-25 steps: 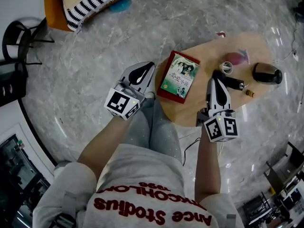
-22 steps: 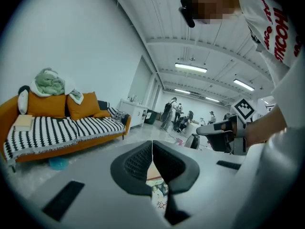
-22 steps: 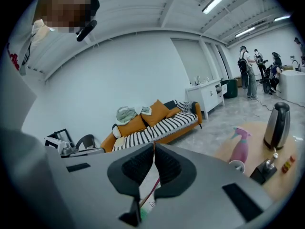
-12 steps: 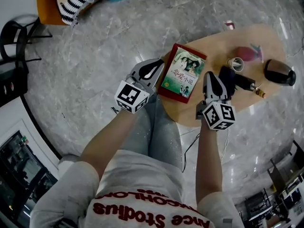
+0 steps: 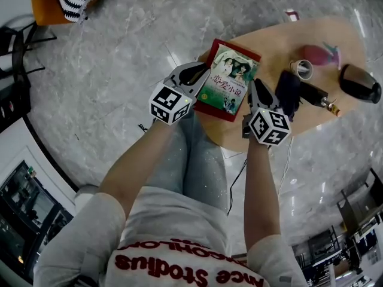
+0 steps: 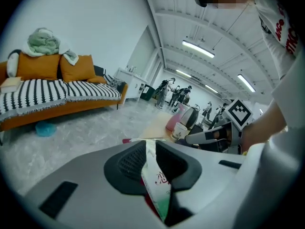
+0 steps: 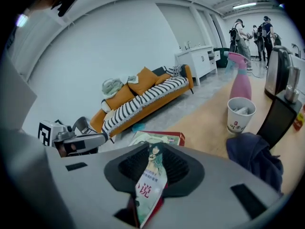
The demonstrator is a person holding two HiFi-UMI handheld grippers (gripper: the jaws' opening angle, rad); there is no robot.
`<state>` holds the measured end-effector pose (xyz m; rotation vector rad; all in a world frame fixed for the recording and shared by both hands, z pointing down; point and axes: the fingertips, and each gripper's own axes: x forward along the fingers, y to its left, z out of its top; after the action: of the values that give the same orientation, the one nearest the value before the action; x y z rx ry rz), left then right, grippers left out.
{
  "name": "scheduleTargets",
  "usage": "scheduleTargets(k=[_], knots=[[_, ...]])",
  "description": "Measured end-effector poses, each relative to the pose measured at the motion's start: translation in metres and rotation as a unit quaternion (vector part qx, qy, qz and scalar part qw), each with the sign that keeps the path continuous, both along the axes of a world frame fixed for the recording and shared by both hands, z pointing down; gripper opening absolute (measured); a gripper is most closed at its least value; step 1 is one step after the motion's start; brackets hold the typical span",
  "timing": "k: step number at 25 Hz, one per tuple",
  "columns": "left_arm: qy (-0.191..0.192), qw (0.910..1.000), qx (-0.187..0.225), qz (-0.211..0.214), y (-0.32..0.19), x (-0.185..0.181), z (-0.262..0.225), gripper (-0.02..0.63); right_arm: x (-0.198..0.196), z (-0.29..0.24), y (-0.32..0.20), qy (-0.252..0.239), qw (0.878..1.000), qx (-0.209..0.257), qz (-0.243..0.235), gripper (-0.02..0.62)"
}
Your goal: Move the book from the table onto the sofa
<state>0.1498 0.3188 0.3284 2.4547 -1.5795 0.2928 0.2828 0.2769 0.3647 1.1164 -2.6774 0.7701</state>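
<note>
Left gripper (image 5: 200, 75): jaws a narrow slit apart and opening, with the left edge of the book (image 5: 227, 79) between them. Right gripper (image 5: 256, 89): likewise opening narrowly, with the book's right edge in the gap. Book: flat, cover up, at the near end of the wooden table (image 5: 281, 124), flanked by both grippers. Forearms: stretched forward side by side, grippers pointing away and slightly downward. Sofa (image 7: 143, 101): orange, striped throw, well apart across the floor.

Glossy paper book (image 5: 229, 79), smooth wooden table (image 5: 269, 40), polished stone floor (image 5: 119, 58), cloth-covered sofa (image 6: 57, 94)
</note>
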Motion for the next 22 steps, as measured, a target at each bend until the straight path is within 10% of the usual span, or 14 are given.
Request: scheduleTargets(k=[7, 22], knots=[[0.018, 0.9978, -0.064, -0.005, -0.017, 0.002, 0.047, 0.224, -0.016, 0.040, -0.003, 0.033, 0.998, -0.044, -0.034, 0.216], [0.032, 0.9927, -0.116, -0.005, -0.015, 0.003, 0.086, 0.242, -0.026, 0.062, -0.001, 0.070, 0.995, -0.043, -0.059, 0.262]])
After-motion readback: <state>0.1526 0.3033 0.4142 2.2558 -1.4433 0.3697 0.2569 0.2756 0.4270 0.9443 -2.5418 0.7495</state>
